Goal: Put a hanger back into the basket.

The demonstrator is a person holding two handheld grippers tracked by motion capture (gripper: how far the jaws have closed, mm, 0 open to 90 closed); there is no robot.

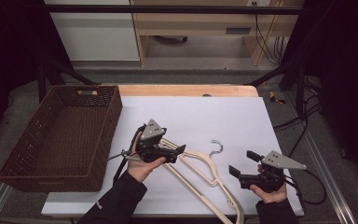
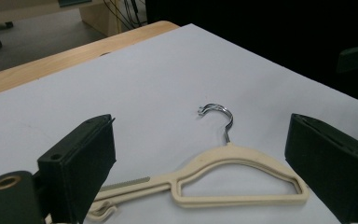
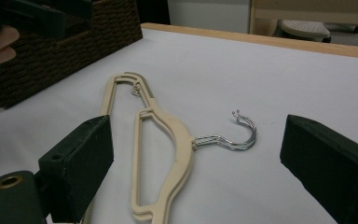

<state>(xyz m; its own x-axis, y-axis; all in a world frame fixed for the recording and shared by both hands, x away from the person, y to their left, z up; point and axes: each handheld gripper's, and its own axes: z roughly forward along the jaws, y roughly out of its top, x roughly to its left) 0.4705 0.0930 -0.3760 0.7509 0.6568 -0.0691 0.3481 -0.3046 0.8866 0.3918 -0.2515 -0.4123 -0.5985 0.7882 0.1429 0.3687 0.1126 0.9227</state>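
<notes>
The cream hangers [image 1: 205,179] lie between both grippers, long axis slanting toward the person. The left gripper [image 1: 179,151] hovers nearer, over one end. Both it and the right gripper [image 1: 242,163] gape wide, empty.

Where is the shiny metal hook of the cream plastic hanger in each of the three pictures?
High view: the shiny metal hook sits right of centre, between the two grippers.
Left gripper view: the hook is at the centre, above the cream plastic hanger.
Right gripper view: the hook lies right of centre, pointing right.
Shared landmark: the white sheet under the hanger.
</notes>
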